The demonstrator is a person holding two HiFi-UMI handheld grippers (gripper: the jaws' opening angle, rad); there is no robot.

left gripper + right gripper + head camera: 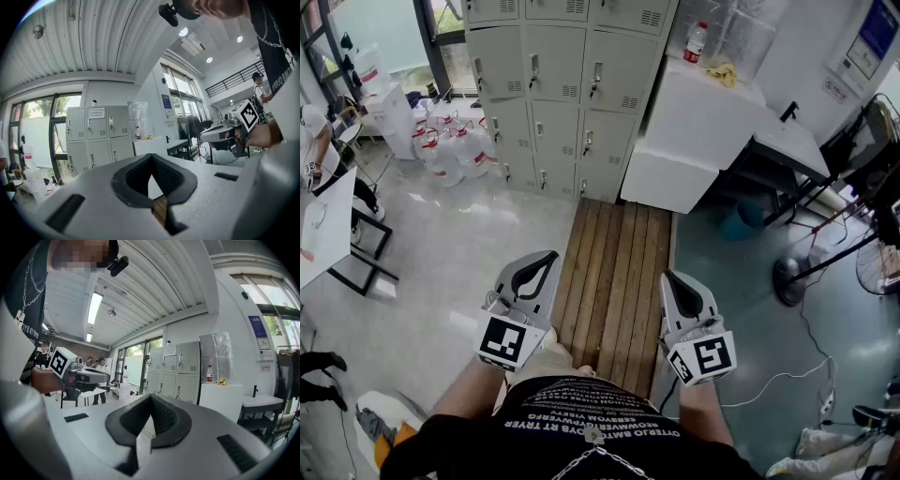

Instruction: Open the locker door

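Note:
A grey bank of lockers (pixel 553 84) stands against the far wall with every door closed, each with a small handle. It also shows in the left gripper view as the lockers (pixel 96 136) and in the right gripper view as the lockers (pixel 176 371), several steps away. My left gripper (pixel 544 261) and right gripper (pixel 673 279) are held low and close to my body, over the floor and far from the lockers. The jaws of the left gripper (pixel 151 160) and the right gripper (pixel 151 401) meet at their tips, with nothing between them.
A wooden slat platform (pixel 614 272) runs from my feet toward the lockers. A white cabinet (pixel 703 131) with a red-capped bottle (pixel 696 42) stands to the lockers' right. Large water jugs (pixel 450 150) sit at their left. A floor fan (pixel 797 277) and cables lie to the right, and a table (pixel 328 225) stands at the left.

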